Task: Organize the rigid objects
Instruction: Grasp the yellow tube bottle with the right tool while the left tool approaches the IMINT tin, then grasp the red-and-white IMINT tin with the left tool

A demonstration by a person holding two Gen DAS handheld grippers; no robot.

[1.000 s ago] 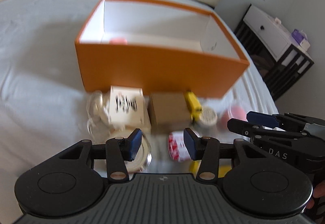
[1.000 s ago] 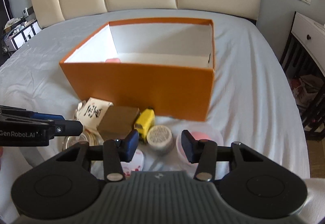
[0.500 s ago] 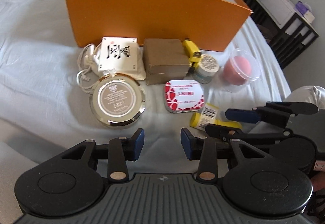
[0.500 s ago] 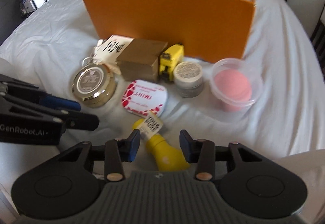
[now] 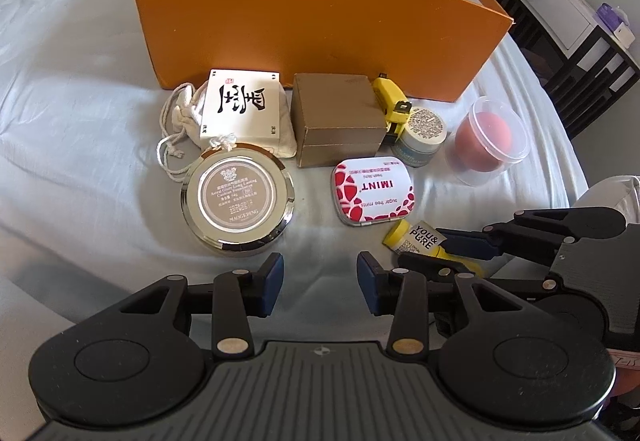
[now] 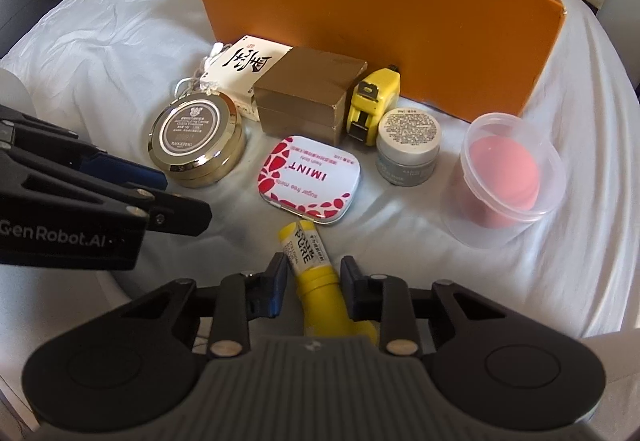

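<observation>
A yellow tube [image 6: 320, 289] labelled "YOU & PURE" lies on the white sheet in front of the red-and-white mint tin [image 6: 310, 177]. My right gripper [image 6: 314, 277] straddles the tube's body; its jaws are closing and the blue pads meet the tube's sides. The left wrist view shows the same grip, with the tube [image 5: 404, 237] poking out of the right gripper [image 5: 424, 251]. My left gripper [image 5: 320, 281] stands open over bare sheet just in front of the round silver compact [image 5: 238, 197]. Behind the row of objects stands the open orange box [image 5: 320, 25].
In front of the box lie a white card pack [image 5: 242, 105] on a cloth pouch, a brown carton [image 5: 336, 117], a yellow tape measure [image 5: 390, 101], a small jar [image 5: 424, 133] and a pink sponge in a clear cup [image 5: 486, 137]. A dark nightstand [image 5: 560, 13] stands at the right.
Both grippers sank and tipped down toward the objects. The right jaws narrowed around the yellow tube, which now sits between the pads. The left jaws stayed apart.
</observation>
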